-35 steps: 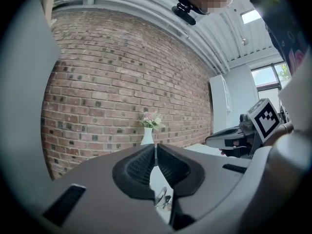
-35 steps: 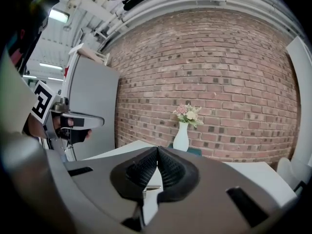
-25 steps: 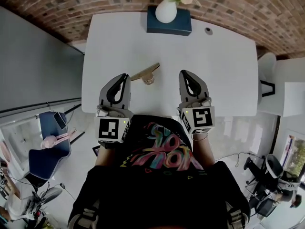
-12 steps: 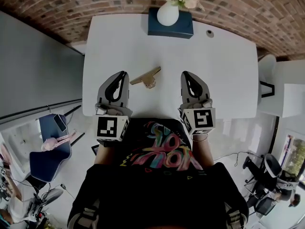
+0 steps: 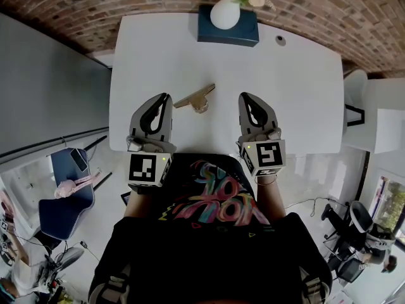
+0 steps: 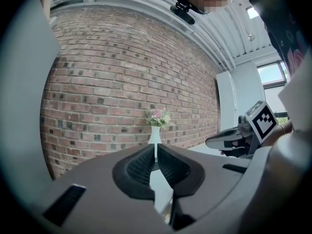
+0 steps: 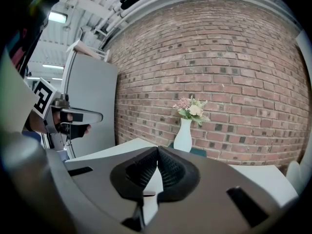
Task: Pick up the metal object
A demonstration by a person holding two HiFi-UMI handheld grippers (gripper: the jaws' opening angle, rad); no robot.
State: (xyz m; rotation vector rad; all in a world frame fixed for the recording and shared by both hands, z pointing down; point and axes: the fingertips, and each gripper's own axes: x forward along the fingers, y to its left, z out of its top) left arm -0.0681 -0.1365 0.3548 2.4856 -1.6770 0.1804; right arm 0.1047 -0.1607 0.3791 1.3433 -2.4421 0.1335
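Two tools, jaws together — left tool (image 5: 166, 97) seemingly, right tool (image 5: 243, 97) plainly; metal object (image 5: 195, 98) apart on table (image 5: 285, 75).

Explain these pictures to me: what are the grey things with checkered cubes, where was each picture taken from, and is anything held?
No robot: a person holds a tool in each hand, each with two jaws for pinching; the cubes are part of the tools. The top-down picture comes from a camera on the person's head and shows the left gripper and right gripper above the near part of a white table. The other two pictures come from cameras riding on each tool, looking along its jaws toward a brick wall. On the table lie a brass-coloured metal object, between the tools, and at the far end a white vase of flowers on a dark blue box. Both pairs of jaws are closed and empty: nothing is held.
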